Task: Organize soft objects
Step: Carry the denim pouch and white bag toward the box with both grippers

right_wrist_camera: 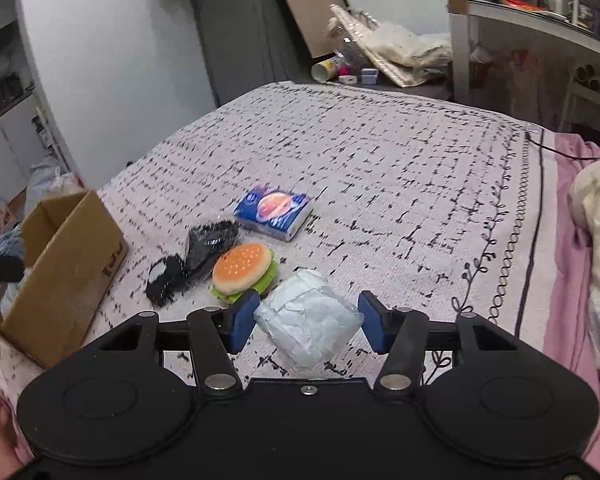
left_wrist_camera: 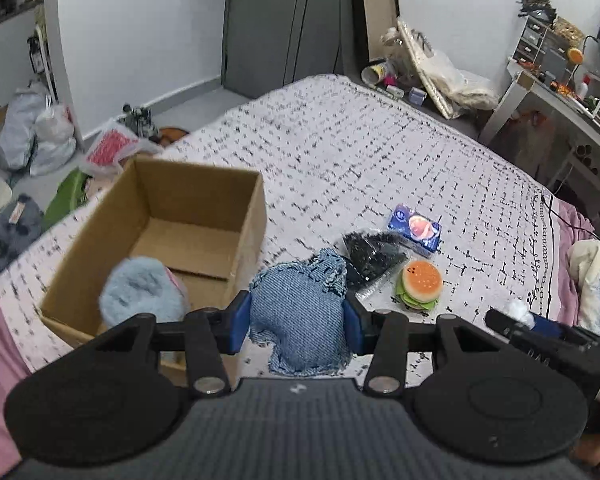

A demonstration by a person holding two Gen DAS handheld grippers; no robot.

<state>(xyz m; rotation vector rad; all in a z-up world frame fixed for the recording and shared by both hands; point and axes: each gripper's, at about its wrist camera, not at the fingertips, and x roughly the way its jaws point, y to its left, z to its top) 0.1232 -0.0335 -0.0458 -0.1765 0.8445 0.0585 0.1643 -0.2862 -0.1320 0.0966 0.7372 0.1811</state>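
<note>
My left gripper is shut on a blue denim cushion, held off the bed just right of an open cardboard box. A fluffy light-blue soft toy lies in the box's near corner. My right gripper is shut on a white plastic-wrapped bundle, lifted above the bedspread. On the bed beyond it lie a burger plush, a black bag, a black fuzzy item and a blue tissue pack.
The patterned bedspread stretches far and right of the objects. A pink sheet and a pale pillow lie at the right edge. Bags and clutter cover the floor left of the bed. A desk stands at the far right.
</note>
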